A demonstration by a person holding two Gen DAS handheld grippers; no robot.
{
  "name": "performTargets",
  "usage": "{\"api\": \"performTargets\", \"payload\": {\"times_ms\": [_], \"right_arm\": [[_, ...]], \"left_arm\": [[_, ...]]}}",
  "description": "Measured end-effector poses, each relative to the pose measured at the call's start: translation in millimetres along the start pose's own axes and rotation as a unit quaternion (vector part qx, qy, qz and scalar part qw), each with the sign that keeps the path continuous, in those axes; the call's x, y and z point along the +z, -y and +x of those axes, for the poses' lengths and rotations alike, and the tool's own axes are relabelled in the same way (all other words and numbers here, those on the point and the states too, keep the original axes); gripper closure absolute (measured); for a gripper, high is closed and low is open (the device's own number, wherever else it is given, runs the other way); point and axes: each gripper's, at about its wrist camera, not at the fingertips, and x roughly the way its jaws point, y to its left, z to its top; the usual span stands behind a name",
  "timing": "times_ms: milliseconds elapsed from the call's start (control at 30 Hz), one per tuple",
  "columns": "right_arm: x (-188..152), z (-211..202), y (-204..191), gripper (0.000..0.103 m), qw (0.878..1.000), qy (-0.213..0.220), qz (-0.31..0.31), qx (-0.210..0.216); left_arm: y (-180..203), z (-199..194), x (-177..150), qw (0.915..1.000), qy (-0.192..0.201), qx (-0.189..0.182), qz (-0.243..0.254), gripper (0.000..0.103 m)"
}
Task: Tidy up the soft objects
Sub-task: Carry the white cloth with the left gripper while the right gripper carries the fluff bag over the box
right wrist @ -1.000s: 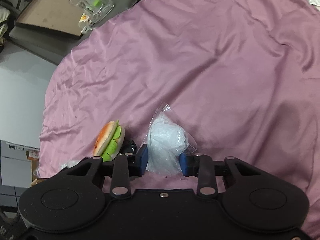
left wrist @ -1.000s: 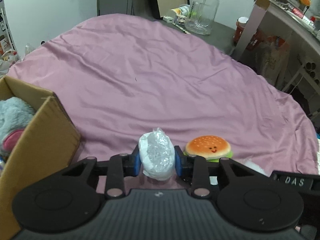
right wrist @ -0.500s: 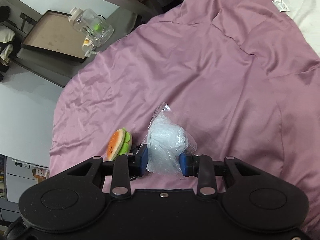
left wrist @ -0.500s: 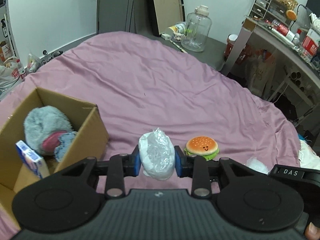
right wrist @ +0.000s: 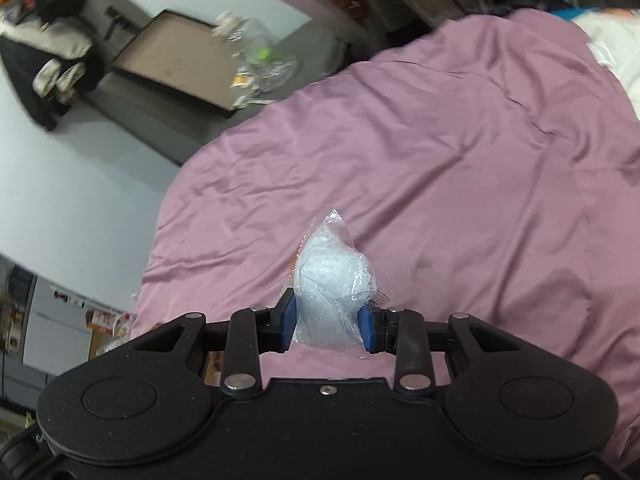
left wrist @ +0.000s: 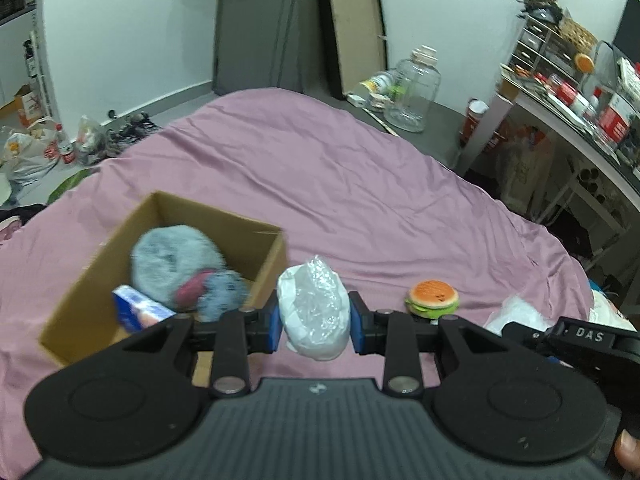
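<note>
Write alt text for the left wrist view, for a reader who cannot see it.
The left gripper is shut on a white plastic-wrapped bundle, held above a pink bedsheet. To its left, an open cardboard box holds a grey plush toy and a small blue packet; to its right, a burger toy lies on the sheet.

the left gripper (left wrist: 314, 322) is matte black plastic: a ribbed grey-black centre plate, a round disc moulded into each side lobe, two straight link bars with silver pivot pins, and blue pads on the jaws. a small pale logo sits at the plate's top edge. the right gripper (right wrist: 327, 328) has the same black body, blue pads and silver pins, with one screw at the centre of its smooth plate. seen from the left, its housing carries white letters "das". a fingertip (left wrist: 628, 450) shows at the lower right corner.
</note>
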Motion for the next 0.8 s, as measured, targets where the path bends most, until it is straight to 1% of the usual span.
{"api": "performTargets", "payload": {"times_ms": [133, 333, 533, 800], "right_arm": [[-9, -6, -23, 0.072, 0.999, 0.002, -0.032, 0.030], [-24, -11, -48, 0.072, 0.997, -0.002, -0.061, 0.050], [-34, -17, -69, 0.072, 0.995, -0.005, -0.086, 0.057], [-46, -13, -98, 0.072, 0.991, -0.016, -0.115, 0.062]], "left_arm": [[-22, -11, 1, 0.9999, 0.005, 0.010, -0.012, 0.071], [-50, -26, 4, 0.9994, 0.015, 0.018, -0.024, 0.071], [-84, -33, 4, 0.9983, 0.007, 0.028, -0.050, 0.071], [-131, -39, 10, 0.9963, 0.001, 0.039, -0.077, 0.071]]}}
